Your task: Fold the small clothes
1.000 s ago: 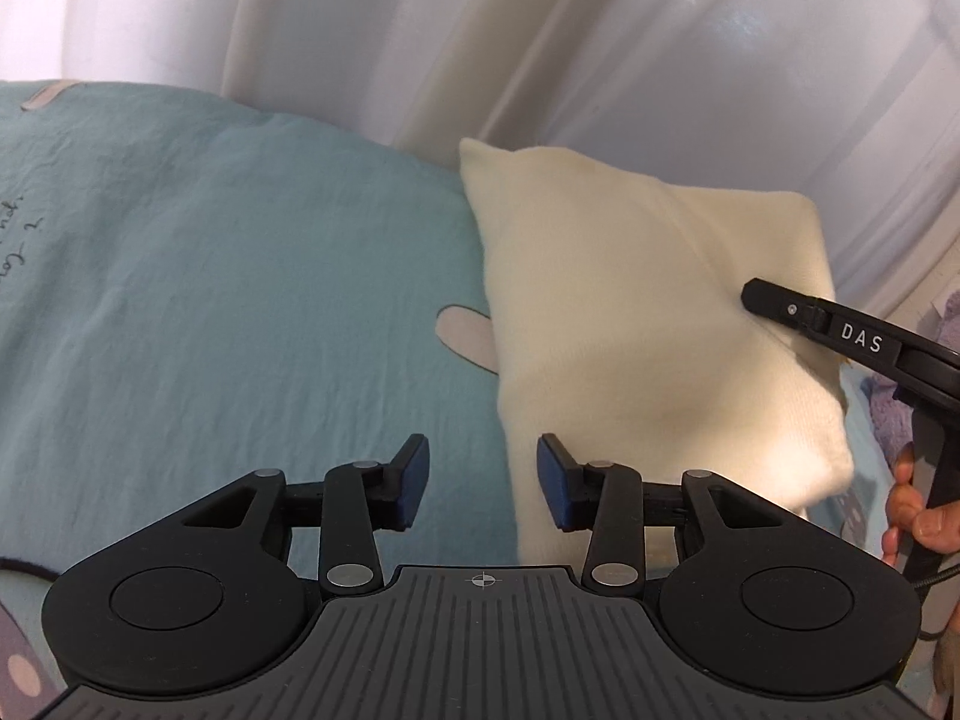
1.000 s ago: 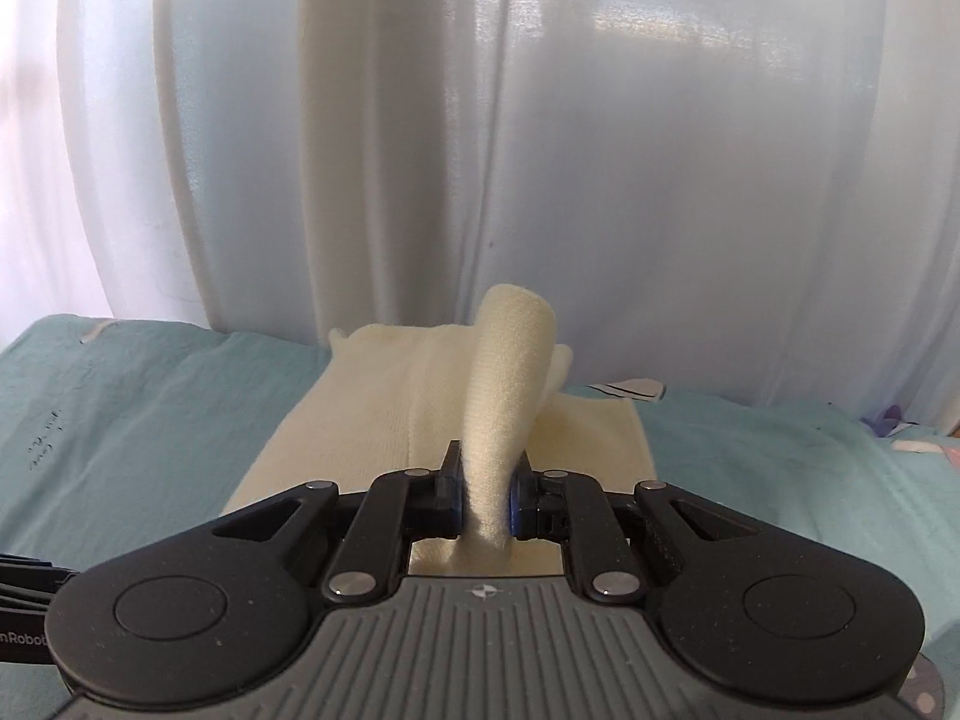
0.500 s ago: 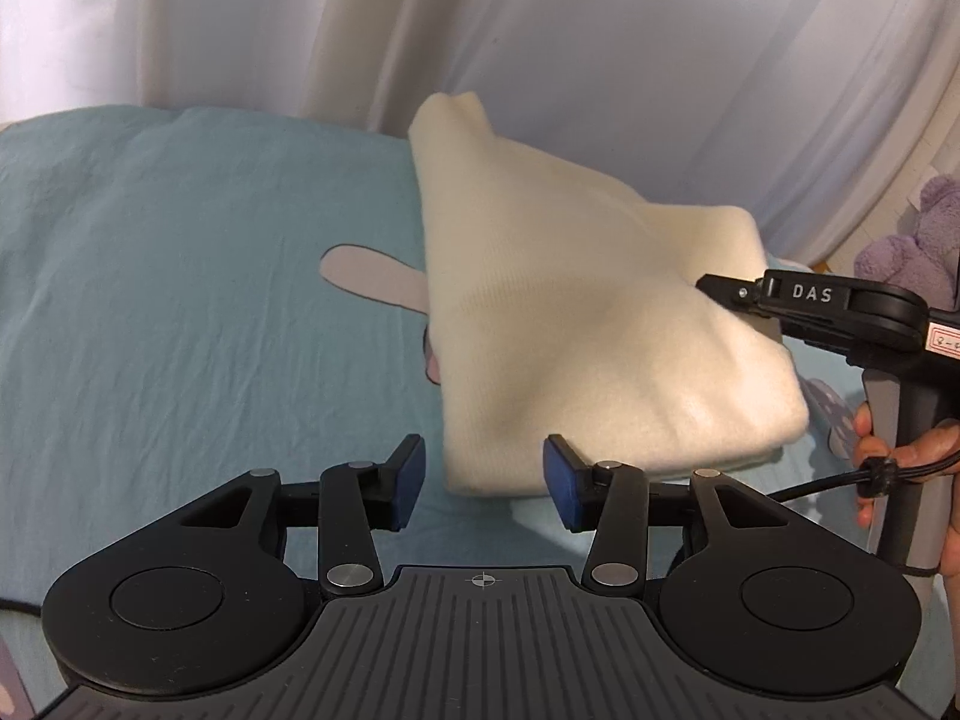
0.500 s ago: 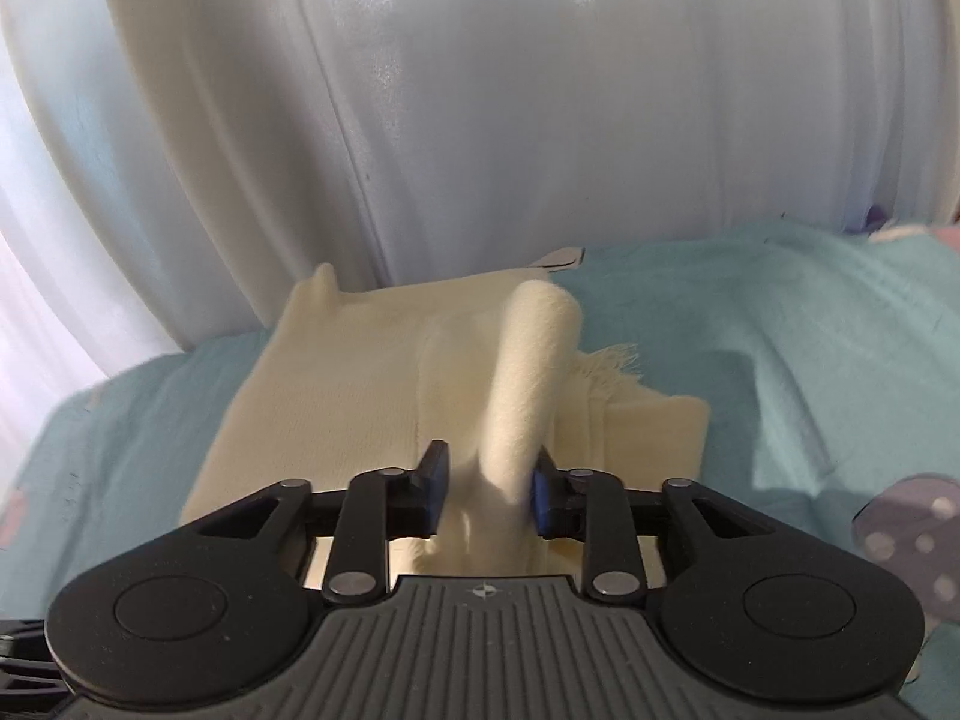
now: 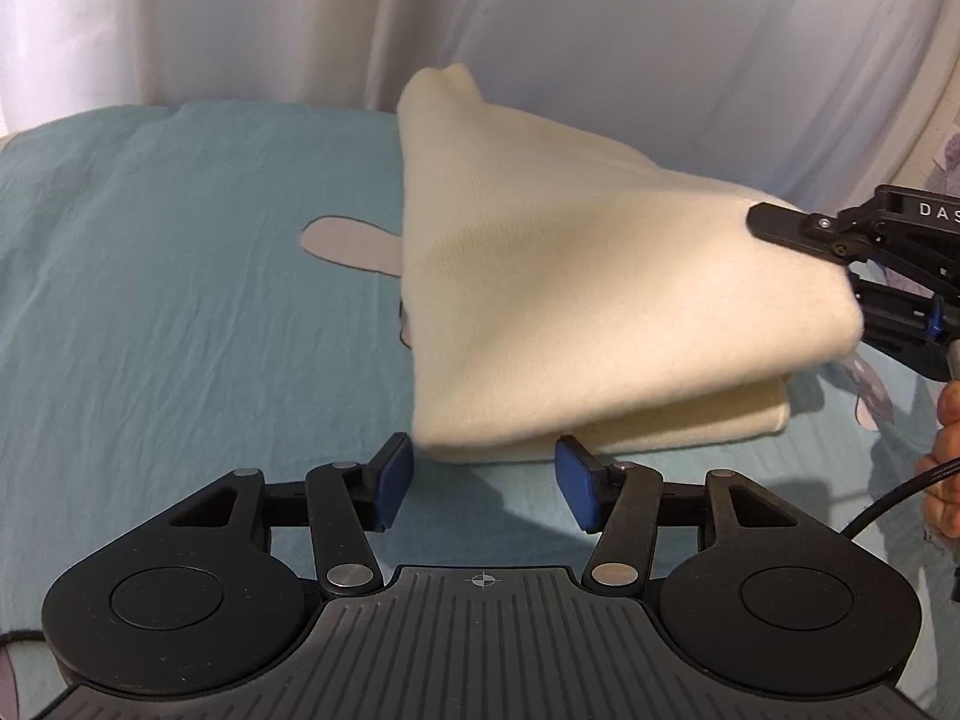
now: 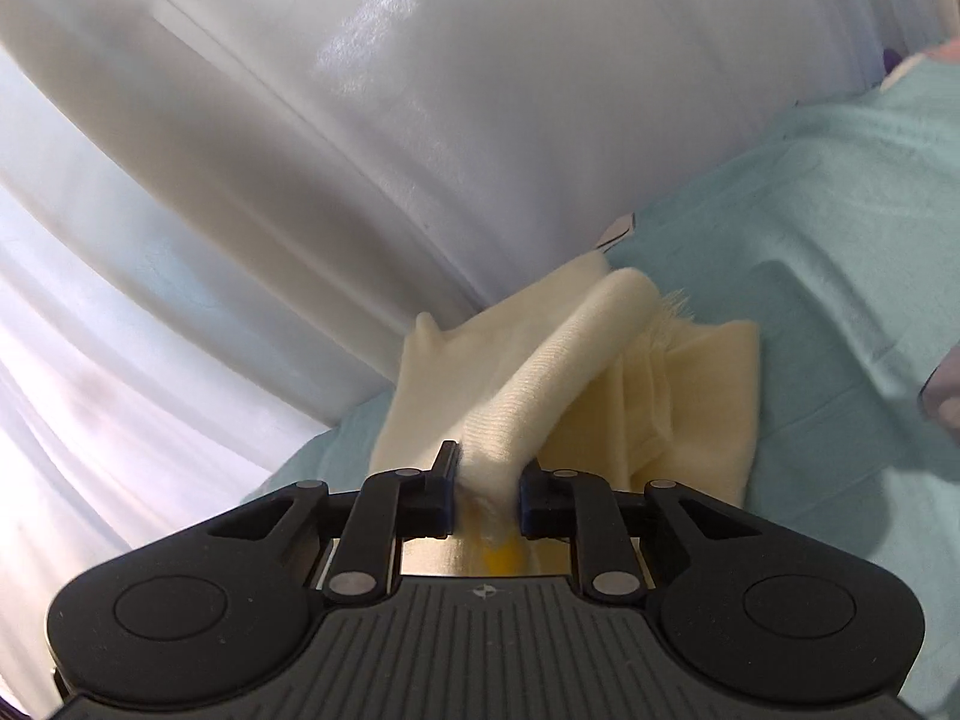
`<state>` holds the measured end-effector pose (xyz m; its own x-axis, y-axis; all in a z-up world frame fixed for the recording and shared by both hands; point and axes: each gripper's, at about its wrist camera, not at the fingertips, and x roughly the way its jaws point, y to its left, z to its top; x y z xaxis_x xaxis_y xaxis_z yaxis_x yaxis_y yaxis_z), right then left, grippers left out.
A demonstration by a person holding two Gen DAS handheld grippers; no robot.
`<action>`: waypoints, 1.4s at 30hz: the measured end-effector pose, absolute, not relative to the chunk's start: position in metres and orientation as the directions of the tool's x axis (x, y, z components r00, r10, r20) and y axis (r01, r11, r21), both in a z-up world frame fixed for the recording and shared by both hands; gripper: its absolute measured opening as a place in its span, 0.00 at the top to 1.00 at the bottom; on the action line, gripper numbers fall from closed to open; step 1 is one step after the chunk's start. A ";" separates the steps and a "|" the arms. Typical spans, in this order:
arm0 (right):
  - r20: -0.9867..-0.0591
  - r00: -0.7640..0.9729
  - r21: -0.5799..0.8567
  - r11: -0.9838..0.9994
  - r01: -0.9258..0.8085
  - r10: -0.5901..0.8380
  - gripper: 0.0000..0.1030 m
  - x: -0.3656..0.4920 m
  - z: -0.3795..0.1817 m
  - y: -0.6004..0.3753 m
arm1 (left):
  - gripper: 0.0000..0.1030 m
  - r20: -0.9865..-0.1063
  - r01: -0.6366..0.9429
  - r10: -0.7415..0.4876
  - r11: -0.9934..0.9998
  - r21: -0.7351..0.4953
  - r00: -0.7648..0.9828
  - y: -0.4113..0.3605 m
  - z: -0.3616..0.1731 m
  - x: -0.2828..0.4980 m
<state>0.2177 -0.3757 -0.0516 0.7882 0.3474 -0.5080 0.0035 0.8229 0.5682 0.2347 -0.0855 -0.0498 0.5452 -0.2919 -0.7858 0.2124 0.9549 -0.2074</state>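
A cream knit garment (image 5: 570, 300) lies folded on the teal bedsheet (image 5: 180, 300), its top layer raised on the right side. My left gripper (image 5: 483, 480) hovers just short of the garment's near edge. Its jaws are opening and nothing is between the blue pads (image 5: 393, 474). My right gripper (image 5: 852, 267) reaches in from the right and holds the lifted layer. In the right wrist view the right gripper (image 6: 486, 492) is closing, and a thick fold of the cream garment (image 6: 678, 396) is pinched between its pads, rising up and away from them.
White curtains (image 5: 540, 30) hang close behind the bed. A grey rabbit-ear print (image 5: 348, 243) marks the sheet left of the garment. A person's hand (image 5: 948, 468) with a black cable sits at the right edge, below a purple soft toy (image 5: 954, 168).
The left gripper has come up to the garment's near edge and its jaws have widened. The right gripper has rolled; its jaws loosened briefly, then closed again on the fold.
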 end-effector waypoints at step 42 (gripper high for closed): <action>-0.475 0.878 -0.370 0.919 -0.135 -0.062 0.83 0.205 -0.063 -0.287 | 0.43 -0.797 0.062 -0.293 0.949 -0.308 0.527 -0.072 -0.046 0.252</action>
<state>0.2046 -0.2867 -0.0627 0.8780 -0.0621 -0.4747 -0.1349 0.9193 -0.3698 0.2523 -0.0716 -0.0457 0.5272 -0.2934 -0.7975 0.0621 0.9493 -0.3082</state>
